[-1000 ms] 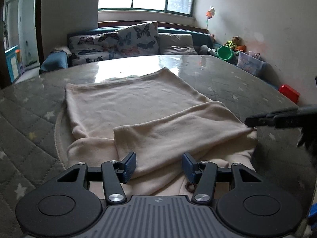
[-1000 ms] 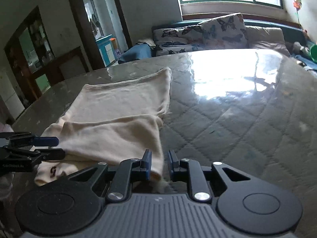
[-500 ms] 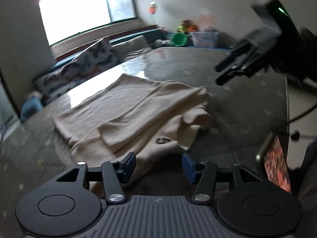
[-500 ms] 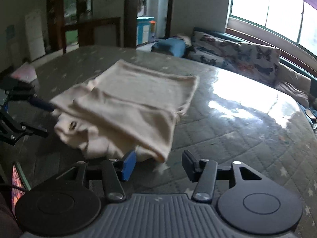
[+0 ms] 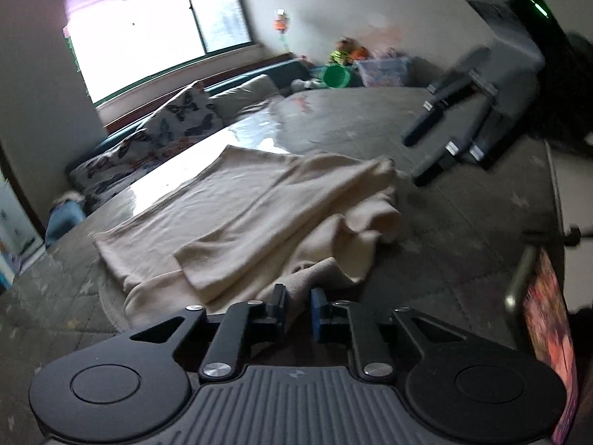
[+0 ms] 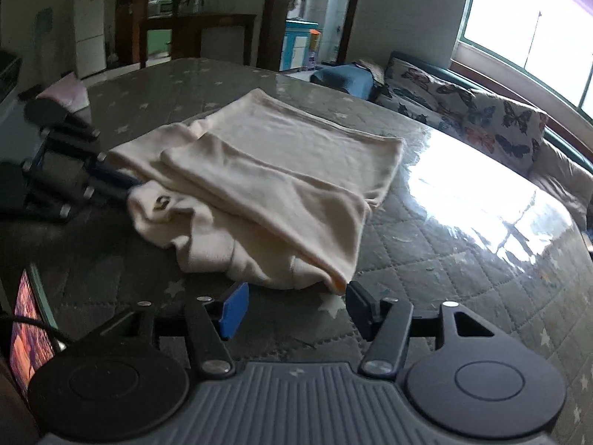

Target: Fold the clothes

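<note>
left gripper (image 5: pixel 297 306): fingers pinched nearly together | right gripper (image 6: pixel 294 309): fingers spread wide

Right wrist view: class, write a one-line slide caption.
Open right claw faces the rumpled cream garment on the quilted table.

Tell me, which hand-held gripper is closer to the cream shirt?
Left. The left hand-held gripper has its fingers nearly closed on the cream shirt at its near edge. The right hand-held gripper hangs open just short of the shirt's corner, not touching.
</note>
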`<state>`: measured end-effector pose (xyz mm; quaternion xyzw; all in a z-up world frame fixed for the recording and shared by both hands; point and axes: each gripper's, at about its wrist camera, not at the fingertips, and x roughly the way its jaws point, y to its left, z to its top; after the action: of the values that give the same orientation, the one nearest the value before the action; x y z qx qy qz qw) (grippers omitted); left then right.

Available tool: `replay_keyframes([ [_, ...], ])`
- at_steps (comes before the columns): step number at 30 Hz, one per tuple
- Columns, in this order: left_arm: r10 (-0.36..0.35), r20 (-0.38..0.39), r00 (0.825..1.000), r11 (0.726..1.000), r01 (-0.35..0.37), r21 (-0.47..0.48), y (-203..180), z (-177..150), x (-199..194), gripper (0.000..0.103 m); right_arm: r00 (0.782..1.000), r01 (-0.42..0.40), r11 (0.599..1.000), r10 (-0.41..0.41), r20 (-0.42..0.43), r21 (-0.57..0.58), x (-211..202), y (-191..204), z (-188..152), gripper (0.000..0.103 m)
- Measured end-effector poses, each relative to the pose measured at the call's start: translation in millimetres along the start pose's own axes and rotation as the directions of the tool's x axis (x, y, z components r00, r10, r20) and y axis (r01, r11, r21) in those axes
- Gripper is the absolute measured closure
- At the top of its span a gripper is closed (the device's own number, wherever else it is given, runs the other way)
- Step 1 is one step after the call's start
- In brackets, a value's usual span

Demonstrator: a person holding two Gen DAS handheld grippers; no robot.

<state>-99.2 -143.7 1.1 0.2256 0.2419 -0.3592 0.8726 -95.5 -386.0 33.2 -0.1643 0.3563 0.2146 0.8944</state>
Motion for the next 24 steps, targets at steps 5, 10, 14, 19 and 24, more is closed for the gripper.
replay_keyframes([
  [5,0.006,0.021,1.0,0.997,-0.005,-0.076,14,9,4,0.092,1.0,-0.016,0.996,0.017,0.005,-0.085,5,14,-1,0.038],
  [10,0.001,0.037,0.999,0.991,0.004,-0.134,26,17,6,0.092,0.999,-0.013,0.978,0.023,0.044,-0.209,12,34,-1,0.034],
  [14,-0.007,0.04,0.999,0.987,0.014,-0.158,30,19,7,0.091,0.998,-0.029,0.968,0.044,0.055,-0.248,24,45,5,0.045],
  [19,-0.012,0.04,0.999,0.991,0.017,-0.133,26,11,-1,0.085,0.994,-0.083,0.99,0.09,0.058,-0.114,31,36,16,0.087],
  [24,0.017,0.048,0.999,0.998,-0.014,-0.065,17,-5,-19,0.058,0.991,-0.098,0.995,0.099,0.095,-0.015,23,21,23,0.092],
])
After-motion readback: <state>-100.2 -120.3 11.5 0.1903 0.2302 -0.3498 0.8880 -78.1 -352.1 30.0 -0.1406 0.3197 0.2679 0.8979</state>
